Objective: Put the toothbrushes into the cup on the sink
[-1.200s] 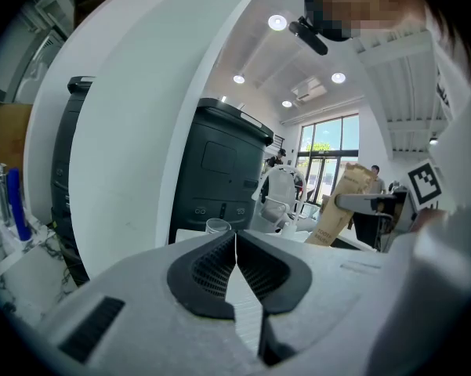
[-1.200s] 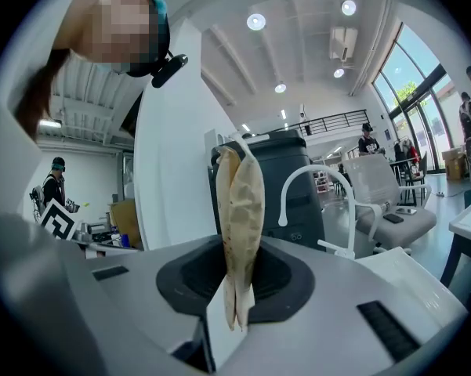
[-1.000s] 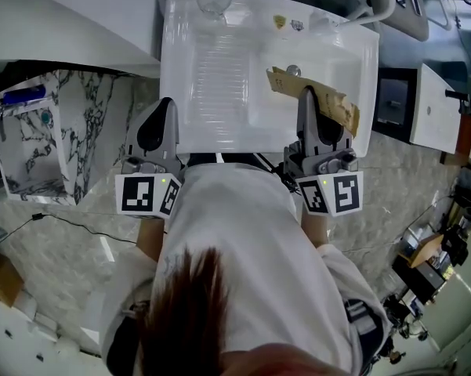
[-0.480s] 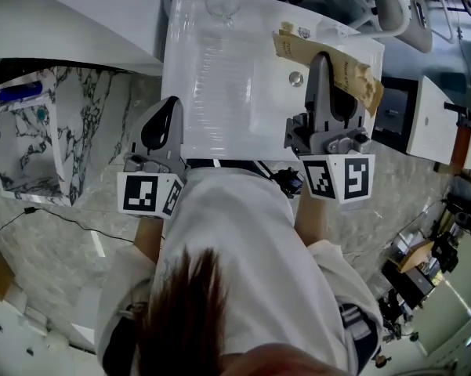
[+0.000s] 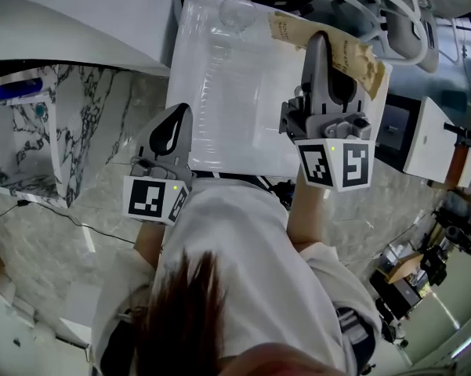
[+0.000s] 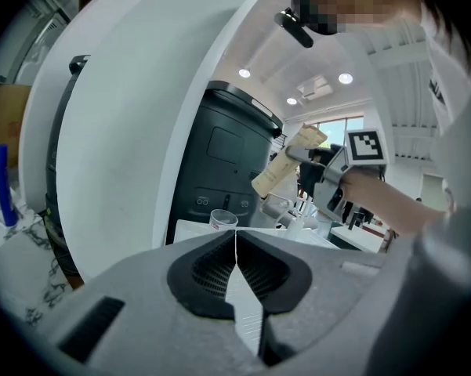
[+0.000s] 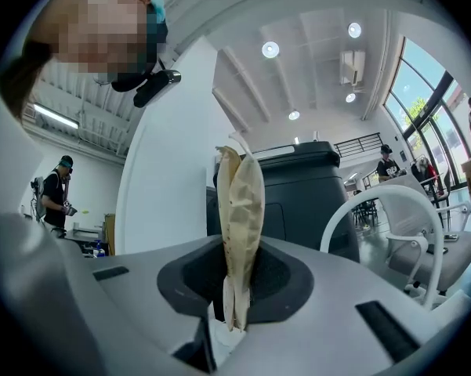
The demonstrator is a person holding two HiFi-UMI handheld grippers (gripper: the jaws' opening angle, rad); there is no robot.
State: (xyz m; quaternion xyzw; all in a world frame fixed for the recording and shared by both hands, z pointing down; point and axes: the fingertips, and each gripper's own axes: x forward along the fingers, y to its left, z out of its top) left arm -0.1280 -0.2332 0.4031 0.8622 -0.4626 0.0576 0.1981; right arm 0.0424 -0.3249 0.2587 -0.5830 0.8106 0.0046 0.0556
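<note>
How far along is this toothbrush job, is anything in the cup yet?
Done: nothing visible; the clear cup on the sink looks empty. In hand: the right tongs, which have just been closing tighter, clamp a tan paper packet above the sink. The left tongs are shut, empty. Left: the cup still needs filling.

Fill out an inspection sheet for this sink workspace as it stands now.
Surface: white sink top, ribbed side bare.
Job's things: clear cup upright at the far edge; tan paper packet held above the sink, contents not visible.
Clutter: nothing seen.
Grippers: left gripper shut and empty near the front edge; right gripper shut on the packet, jaws just closed further.
Cables: thin black cable on the floor at left.
Surroundings: marble-patterned cabinet, white chair, dark machine.
</note>
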